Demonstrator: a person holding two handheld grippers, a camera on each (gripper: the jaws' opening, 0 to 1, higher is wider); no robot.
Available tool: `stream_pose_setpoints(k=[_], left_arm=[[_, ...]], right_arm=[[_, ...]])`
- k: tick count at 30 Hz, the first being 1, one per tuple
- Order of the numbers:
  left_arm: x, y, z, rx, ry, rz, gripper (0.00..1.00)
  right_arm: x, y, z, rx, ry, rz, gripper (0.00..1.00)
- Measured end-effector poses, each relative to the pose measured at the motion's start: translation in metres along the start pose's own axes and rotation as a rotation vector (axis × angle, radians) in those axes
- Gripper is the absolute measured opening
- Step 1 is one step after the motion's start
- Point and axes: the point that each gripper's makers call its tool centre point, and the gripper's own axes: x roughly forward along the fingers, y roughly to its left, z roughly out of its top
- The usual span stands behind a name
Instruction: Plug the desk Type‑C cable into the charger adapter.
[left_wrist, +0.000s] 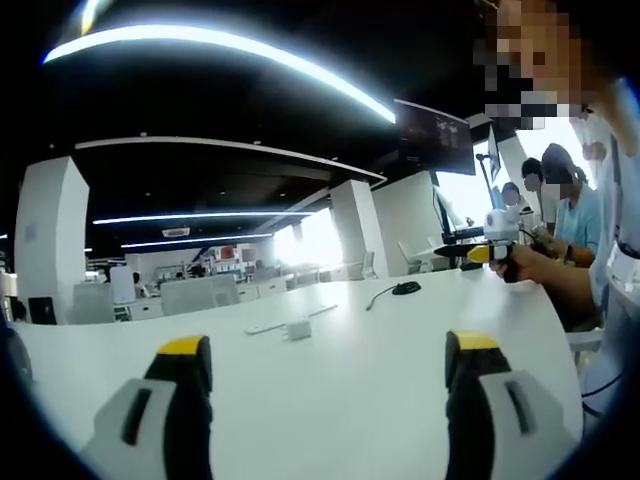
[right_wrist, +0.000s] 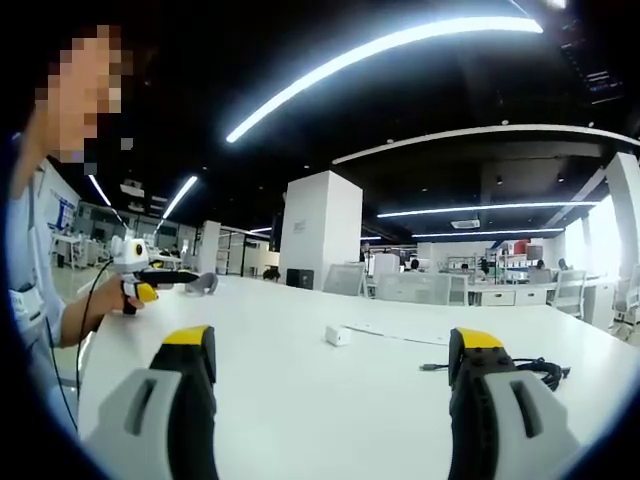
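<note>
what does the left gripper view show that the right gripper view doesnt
Left gripper view: seated people at the far right and a dark wall screen. A black cable lies on the far side of the table.

Right gripper view: a black cable with its plug end lying free on the table, and a row of chairs behind it.

Both: the white table, the small white charger adapter with nothing plugged in, and open gripper jaws raised over the table.
</note>
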Motion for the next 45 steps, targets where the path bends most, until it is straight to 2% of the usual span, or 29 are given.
stream_pose_setpoints(k=[4, 8, 12, 17, 22, 33, 40, 45], left_arm=[[0.001, 0.002, 0.004, -0.014, -0.016, -0.007, 0.97], [0.005, 0.007, 0.008, -0.069, -0.026, 0.0, 0.97], [0.007, 0.01, 0.011, -0.07, -0.026, 0.009, 0.97], [0.005, 0.013, 0.016, -0.113, -0.043, 0.01, 0.97], [0.006, 0.016, 0.022, -0.105, -0.031, 0.007, 0.97], [0.021, 0.017, 0.035, -0.019, 0.011, -0.03, 0.97], [0.029, 0.029, 0.048, -0.015, -0.008, -0.034, 0.97], [0.039, 0.035, 0.048, 0.017, 0.02, -0.036, 0.97]], right_arm=[[-0.001, -0.002, 0.002, 0.009, -0.005, -0.002, 0.98], [-0.001, -0.003, 0.002, 0.019, -0.009, -0.003, 0.98], [0.001, -0.004, 0.0, 0.014, 0.003, -0.01, 0.98], [0.003, -0.006, -0.001, 0.008, 0.031, -0.017, 0.98], [0.005, -0.006, 0.0, -0.024, 0.075, -0.019, 0.98], [0.015, -0.016, 0.031, -0.062, 0.068, -0.022, 0.98], [0.025, -0.022, 0.037, -0.111, 0.112, -0.018, 0.98], [0.035, -0.03, 0.046, -0.134, 0.126, -0.018, 0.98]])
